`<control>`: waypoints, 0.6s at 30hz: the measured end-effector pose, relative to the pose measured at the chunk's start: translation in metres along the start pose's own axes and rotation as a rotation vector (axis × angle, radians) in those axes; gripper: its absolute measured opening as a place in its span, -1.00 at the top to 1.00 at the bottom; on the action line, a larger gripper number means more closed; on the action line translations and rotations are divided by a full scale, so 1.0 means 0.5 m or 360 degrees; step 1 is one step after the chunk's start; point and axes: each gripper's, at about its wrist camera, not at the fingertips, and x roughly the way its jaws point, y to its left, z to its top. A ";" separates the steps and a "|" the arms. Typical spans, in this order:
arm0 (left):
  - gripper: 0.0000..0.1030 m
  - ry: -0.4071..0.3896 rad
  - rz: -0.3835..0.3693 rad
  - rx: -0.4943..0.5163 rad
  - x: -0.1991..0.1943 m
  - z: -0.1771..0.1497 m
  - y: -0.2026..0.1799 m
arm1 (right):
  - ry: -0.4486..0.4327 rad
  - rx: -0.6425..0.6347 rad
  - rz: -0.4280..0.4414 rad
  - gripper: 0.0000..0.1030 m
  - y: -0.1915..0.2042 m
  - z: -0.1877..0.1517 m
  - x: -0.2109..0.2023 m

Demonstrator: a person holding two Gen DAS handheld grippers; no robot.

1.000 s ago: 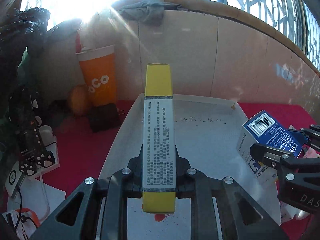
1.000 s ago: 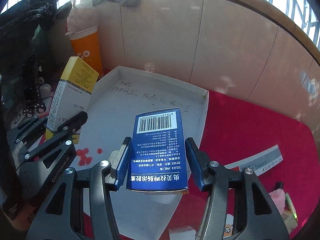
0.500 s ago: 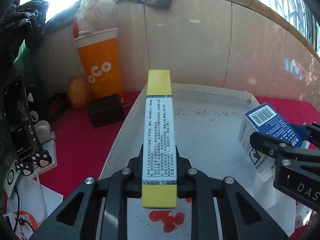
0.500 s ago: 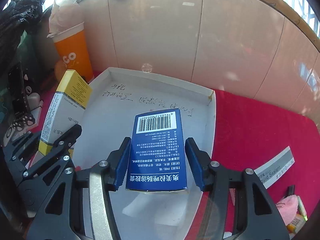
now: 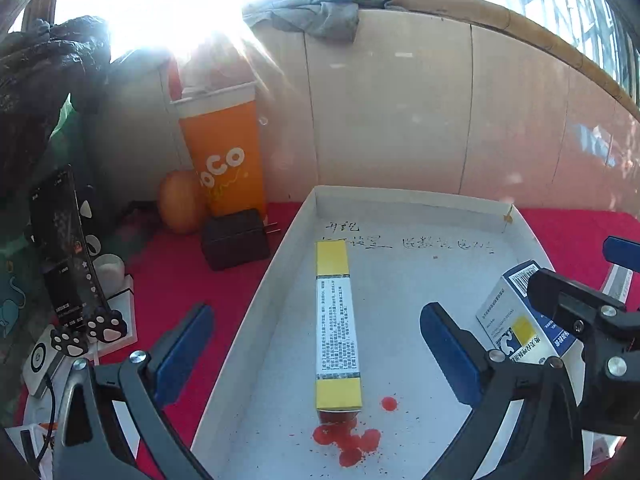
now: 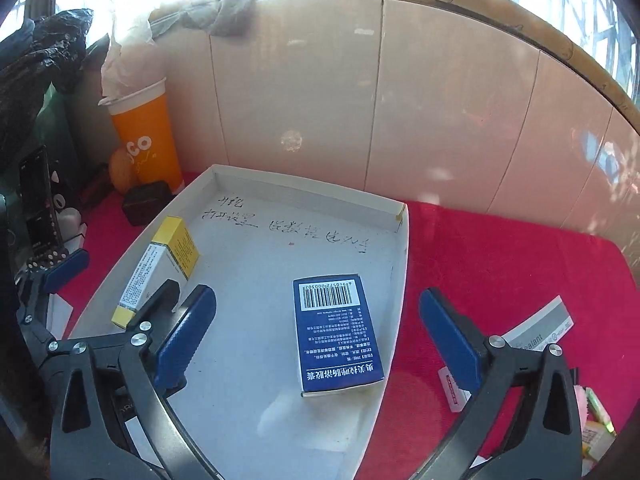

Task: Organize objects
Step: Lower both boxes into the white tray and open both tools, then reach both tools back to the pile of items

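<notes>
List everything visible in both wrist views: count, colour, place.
shallow white cardboard tray: 1, white, on the red cloth
long yellow-and-white carton: 1, lying in the tray, left part
dark blue carton with barcode: 1, lying in the tray, right part
red spots: several, on the tray floor near the yellow carton's end
orange paper cup: 1, by the wall, left of the tray
round orange fruit: 1, beside the cup
black plug adapter: 1, in front of the cup
red cloth: 1, covering the table
grey rag: 1, on the wall ledge
white sealant label strip: 1, right of the tray
left gripper: 1, black with blue pads, jaws opening, clear of the yellow carton
right gripper: 1, same, jaws opening, clear of the blue carton
</notes>
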 end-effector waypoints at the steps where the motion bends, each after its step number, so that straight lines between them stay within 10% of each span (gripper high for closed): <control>1: -1.00 -0.0022 0.0018 0.0005 -0.012 0.003 0.000 | -0.0018 0.0005 -0.0003 -0.99 -0.002 0.000 -0.010; 18: -1.00 0.0005 -0.0316 -0.0043 -0.131 -0.046 -0.066 | -0.0122 0.0180 0.0047 -0.99 -0.084 -0.056 -0.175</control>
